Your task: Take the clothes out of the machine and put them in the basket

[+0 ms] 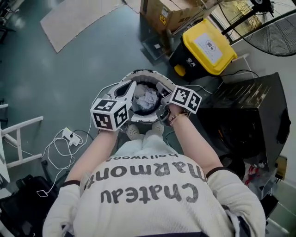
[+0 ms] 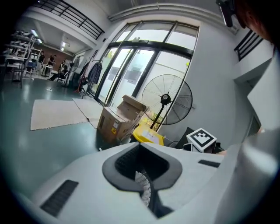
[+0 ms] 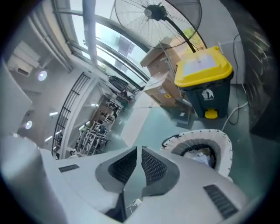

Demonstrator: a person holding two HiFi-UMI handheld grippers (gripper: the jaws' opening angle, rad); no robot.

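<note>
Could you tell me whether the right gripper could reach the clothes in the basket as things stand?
Probably yes: the right gripper hangs above the open-topped basket, nothing covers the clothes, though its nearly closed jaws would need opening.

The basket (image 1: 141, 73) stands on the floor (image 1: 69, 74) just ahead of the person's shoes (image 1: 134, 132), with clothes (image 1: 147, 98) in it. The left gripper (image 1: 128, 89) hangs over its left rim, the right gripper (image 1: 163, 98) over its right. Beyond, to the right, sits a lidded bin (image 1: 208, 46), with a cardboard box (image 1: 169, 14) behind it and a fan (image 1: 273, 28) farther right. A rug (image 1: 78, 18) lies far left.
</note>
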